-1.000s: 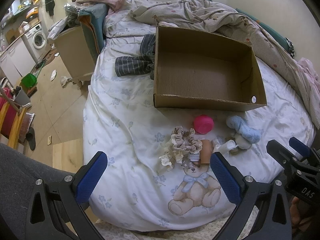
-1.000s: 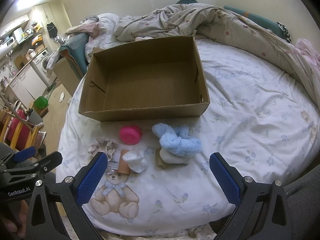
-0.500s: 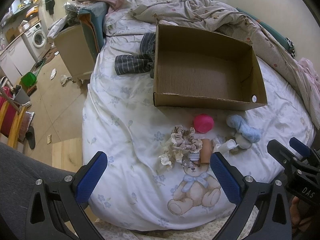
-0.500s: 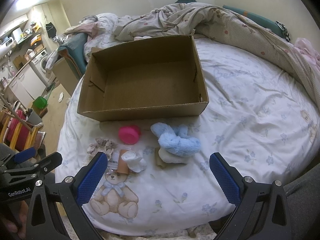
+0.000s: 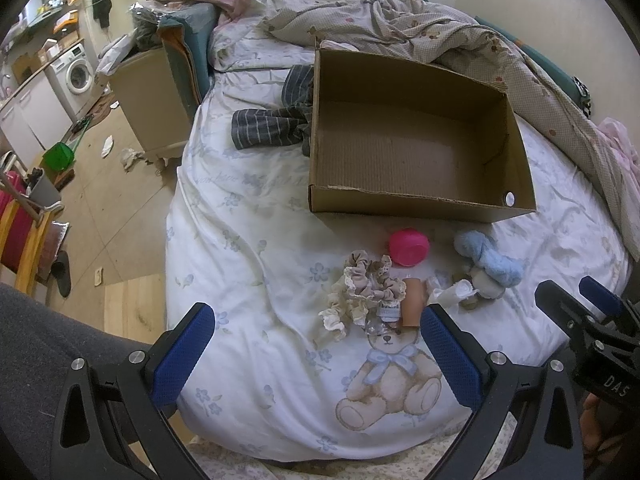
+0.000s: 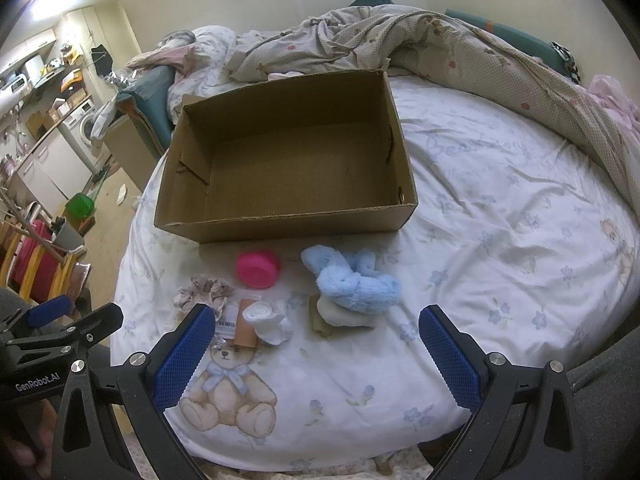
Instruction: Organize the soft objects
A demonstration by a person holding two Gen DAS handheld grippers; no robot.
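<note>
A cluster of soft objects is observed on the bed sheet point(image 6: 500, 216), just in front of the near wall of an open cardboard box point(image 6: 288, 156), whose interior is seen to hold nothing. Within the cluster, a fluffy light-blue item point(image 6: 352, 280) is noted resting on a cream-coloured soft piece point(image 6: 340, 316); to its left a rolled white sock point(image 6: 268, 318) is seen lying against a tan tube-shaped item point(image 6: 245, 330). A beige lace-edged scrunchie point(image 5: 366, 290) is recorded at the left end of the cluster, with a small tag just beside it. A pink round object point(image 6: 257, 269) is placed between the scrunchie and the box, close to the box wall but apart from it. A teddy bear print point(image 5: 394, 380) is visible on the sheet nearest the cameras. A dark striped garment point(image 5: 272, 128) is found against the left outer wall of the box. A rumpled patterned duvet point(image 6: 460, 56) is heaped behind and to the right of the box. The left gripper point(image 5: 316, 356) is held above the near edge of the bed, its jaws spread wide apart and nothing between them. The right gripper point(image 6: 316, 354) is likewise held low over the near edge, jaws wide apart and unoccupied. Beyond the bed on the left, a washing machine point(image 5: 78, 74) and a green dustpan point(image 5: 60, 156) are noted on the floor side.
</note>
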